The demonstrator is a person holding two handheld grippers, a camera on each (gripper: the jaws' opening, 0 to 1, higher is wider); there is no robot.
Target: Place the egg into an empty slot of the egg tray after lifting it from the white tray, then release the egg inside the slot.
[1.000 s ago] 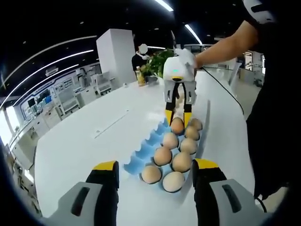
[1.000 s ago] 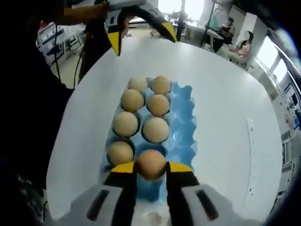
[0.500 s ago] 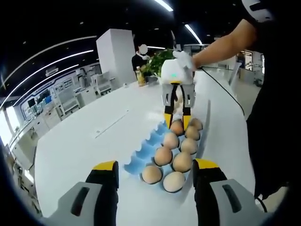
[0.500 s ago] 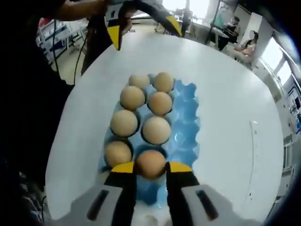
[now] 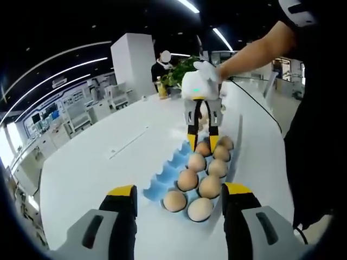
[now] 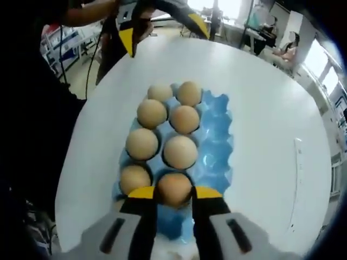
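1. The smooth brown egg (image 6: 174, 188) sits pinched between the right gripper (image 6: 173, 193)'s yellow-tipped jaws, low over a slot of the blue moulded egg tray (image 6: 217, 142).
2. Seven matte tan eggs (image 6: 180, 151) fill neighbouring cups.
3. The left gripper (image 5: 179, 190) hangs spread wide, holding nothing, above the glossy white table (image 5: 92, 168).

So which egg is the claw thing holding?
The egg pinched between the right gripper yellow-tipped jaws, at the near end of the blue egg tray. The other seven eggs sit untouched in their slots.
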